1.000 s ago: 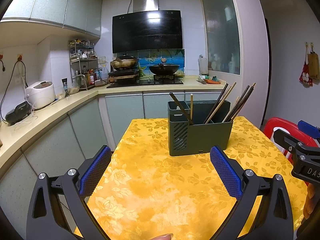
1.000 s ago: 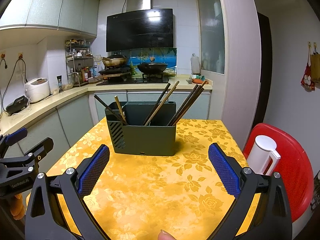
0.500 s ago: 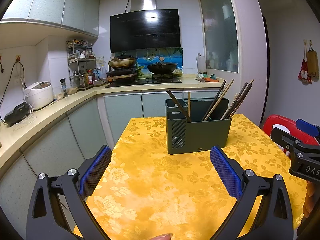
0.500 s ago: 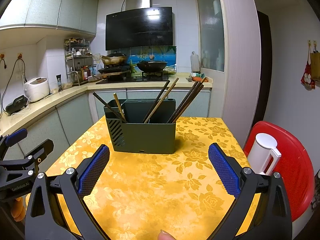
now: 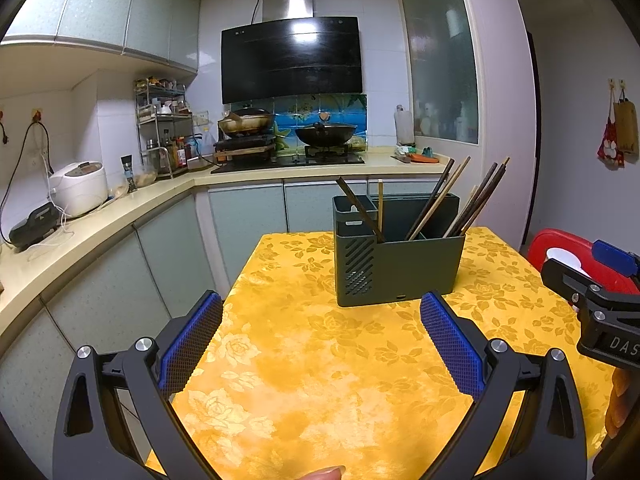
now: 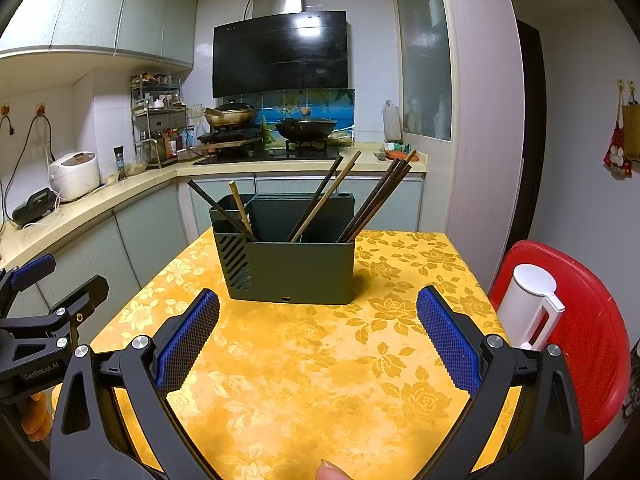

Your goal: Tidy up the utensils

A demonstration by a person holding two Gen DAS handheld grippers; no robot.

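Note:
A dark green utensil holder point(image 5: 400, 268) point(image 6: 292, 268) stands on the yellow flowered tablecloth point(image 5: 320, 380) point(image 6: 320, 380). Several chopsticks point(image 5: 440, 196) point(image 6: 376, 200) lean out of its compartments, dark and light wood mixed. My left gripper point(image 5: 320, 308) is open, held back from the holder above the cloth, with nothing between its blue pads. My right gripper point(image 6: 318, 304) is open too, facing the holder head on, nothing in it. Each gripper shows at the edge of the other's view.
A red plastic stool point(image 6: 580, 320) with a white lidded jug point(image 6: 528, 308) on it stands right of the table. Kitchen counter point(image 5: 100, 220) runs along the left with a rice cooker point(image 5: 78, 186); the stove with woks point(image 5: 324, 132) is behind.
Both views have shifted slightly: the holder sits a little higher and smaller in frame, so both grippers have drawn back or tilted a touch. Nothing was taken hold of.

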